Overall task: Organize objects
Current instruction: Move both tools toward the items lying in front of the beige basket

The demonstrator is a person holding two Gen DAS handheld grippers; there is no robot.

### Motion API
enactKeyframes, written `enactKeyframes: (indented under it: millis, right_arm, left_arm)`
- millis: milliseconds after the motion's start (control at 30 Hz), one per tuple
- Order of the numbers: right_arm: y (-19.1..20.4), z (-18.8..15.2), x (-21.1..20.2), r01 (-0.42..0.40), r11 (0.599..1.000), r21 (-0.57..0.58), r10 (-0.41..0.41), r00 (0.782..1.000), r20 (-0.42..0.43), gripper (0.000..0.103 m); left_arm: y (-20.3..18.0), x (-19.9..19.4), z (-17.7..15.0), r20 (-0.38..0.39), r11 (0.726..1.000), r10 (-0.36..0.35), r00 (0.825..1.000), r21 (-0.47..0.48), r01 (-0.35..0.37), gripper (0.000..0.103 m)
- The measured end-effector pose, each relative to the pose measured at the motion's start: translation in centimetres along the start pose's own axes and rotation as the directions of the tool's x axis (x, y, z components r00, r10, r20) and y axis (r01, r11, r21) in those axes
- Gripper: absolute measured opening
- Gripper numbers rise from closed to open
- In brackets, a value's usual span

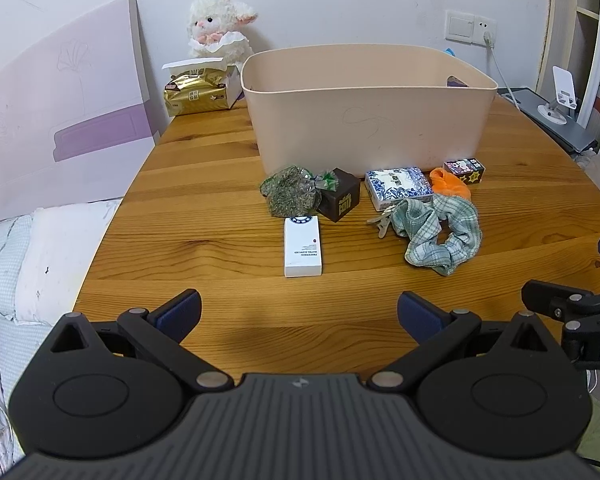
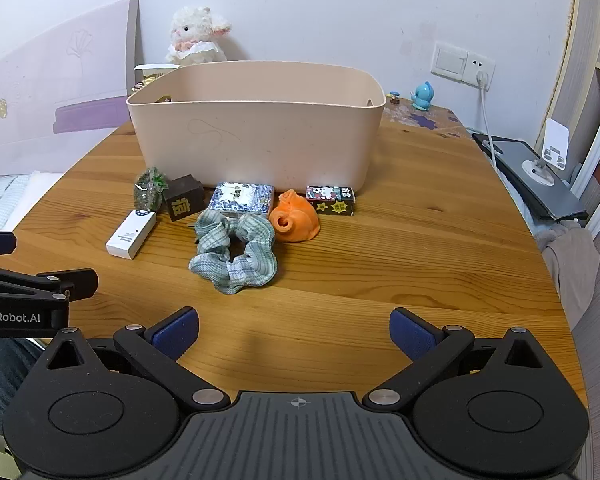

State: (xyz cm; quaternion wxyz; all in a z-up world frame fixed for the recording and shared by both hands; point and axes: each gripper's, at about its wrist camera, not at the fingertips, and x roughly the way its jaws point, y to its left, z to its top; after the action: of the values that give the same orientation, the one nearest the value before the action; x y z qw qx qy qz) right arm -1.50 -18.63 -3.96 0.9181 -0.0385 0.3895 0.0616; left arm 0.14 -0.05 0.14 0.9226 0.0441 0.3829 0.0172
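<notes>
A beige plastic bin stands on the wooden table. In front of it lie a green packet, a dark brown cube box, a white box, a blue-and-white patterned box, a plaid scrunchie, an orange toy and a small cartoon box. My left gripper is open and empty, short of the white box. My right gripper is open and empty, short of the scrunchie.
A plush sheep and a gold tissue pack sit at the table's back left. A laptop with a phone stand lies at the right edge. A blue figurine stands behind the bin. A bed is on the left.
</notes>
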Motion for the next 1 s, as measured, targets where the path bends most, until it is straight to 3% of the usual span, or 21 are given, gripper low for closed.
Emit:
enactKeyframes:
  millis: [1000]
  right_arm:
    - [-0.5, 1.0, 1.2, -0.009, 1.000, 0.027, 0.009, 1.000, 0.001, 0.103]
  left_arm:
    - [0.2, 1.6, 0.4, -0.012, 0.999, -0.030, 0.999, 0.016, 0.030, 0.103]
